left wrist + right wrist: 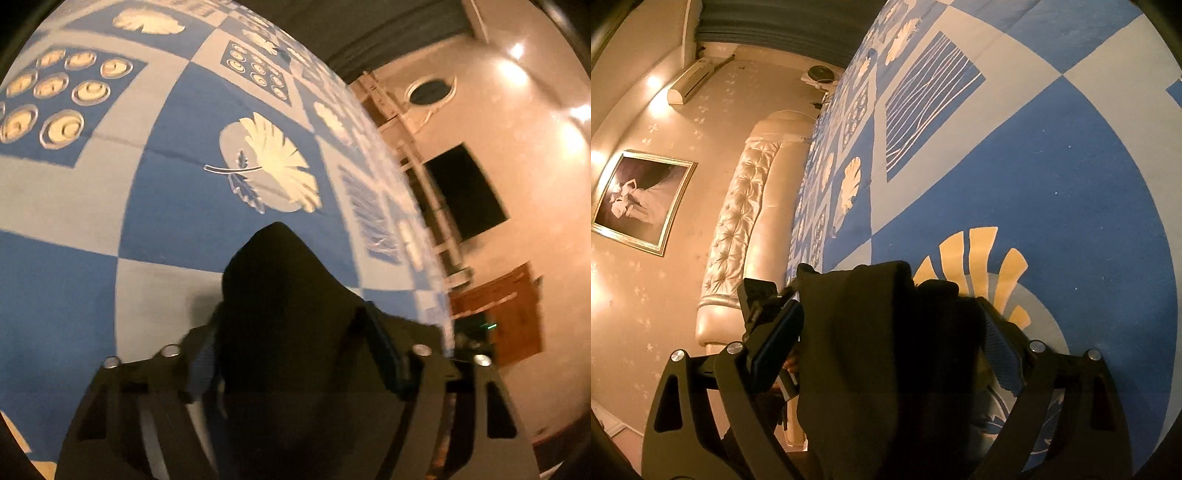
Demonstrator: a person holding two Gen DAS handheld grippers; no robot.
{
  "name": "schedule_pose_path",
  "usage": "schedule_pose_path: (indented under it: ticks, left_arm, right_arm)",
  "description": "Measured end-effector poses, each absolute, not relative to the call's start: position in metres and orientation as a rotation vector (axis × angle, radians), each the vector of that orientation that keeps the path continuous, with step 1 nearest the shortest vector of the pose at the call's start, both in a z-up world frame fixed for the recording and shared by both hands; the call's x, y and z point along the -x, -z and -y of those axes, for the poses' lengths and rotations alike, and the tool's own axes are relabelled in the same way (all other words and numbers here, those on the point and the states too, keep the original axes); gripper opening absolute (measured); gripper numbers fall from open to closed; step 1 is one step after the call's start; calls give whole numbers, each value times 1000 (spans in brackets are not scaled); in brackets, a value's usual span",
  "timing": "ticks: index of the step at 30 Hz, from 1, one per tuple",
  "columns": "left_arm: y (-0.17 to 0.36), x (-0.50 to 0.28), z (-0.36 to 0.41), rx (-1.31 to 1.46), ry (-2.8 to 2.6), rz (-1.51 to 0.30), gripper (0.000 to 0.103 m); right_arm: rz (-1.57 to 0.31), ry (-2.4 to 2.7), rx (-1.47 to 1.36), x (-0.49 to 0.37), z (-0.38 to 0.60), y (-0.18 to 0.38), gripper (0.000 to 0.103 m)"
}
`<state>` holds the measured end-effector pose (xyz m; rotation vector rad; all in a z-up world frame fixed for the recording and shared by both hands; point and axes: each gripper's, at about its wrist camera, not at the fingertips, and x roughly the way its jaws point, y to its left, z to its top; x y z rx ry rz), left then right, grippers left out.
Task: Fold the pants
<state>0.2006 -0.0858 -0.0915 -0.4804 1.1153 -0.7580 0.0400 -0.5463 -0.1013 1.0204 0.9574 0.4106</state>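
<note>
The dark pants (284, 295) are bunched between the fingers of my left gripper (295, 332), which is shut on the cloth and holds it above the blue and white patterned bedspread (166, 206). In the right wrist view my right gripper (890, 325) is shut on another bunch of the same dark pants (871, 350), also lifted over the bedspread (1071, 192). The cloth hides most of both grippers' fingertips. The rest of the pants hangs out of view below the cameras.
The bed's cream tufted headboard (738, 221) runs along the left of the right wrist view, under a framed picture (639, 199) and a wall air conditioner (694, 81). In the left wrist view a dark screen (465, 192) and a wooden cabinet (509, 314) stand beyond the bed's edge.
</note>
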Motion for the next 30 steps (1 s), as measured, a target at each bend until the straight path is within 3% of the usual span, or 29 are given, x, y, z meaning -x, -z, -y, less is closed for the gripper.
schedule_pose_path:
  ticks: [3, 5, 11, 16, 30]
  left_arm:
    - [97, -204, 80, 506, 754, -1133, 52]
    - [99, -206, 75, 520, 750, -1141, 46]
    - [96, -201, 77, 464, 727, -1121, 40]
    - [90, -198, 84, 394, 685, -1098, 36]
    - [82, -195, 88, 331, 633, -1075, 31]
  right_arm:
    - [-975, -406, -1006, -39, 550, 104, 81]
    - [-986, -398, -1011, -38, 551, 108, 61]
    - [-981, -380, -1001, -37, 552, 112, 44]
    - [-972, -366, -984, -37, 549, 112, 38]
    - [-961, -351, -972, -43, 541, 110, 35]
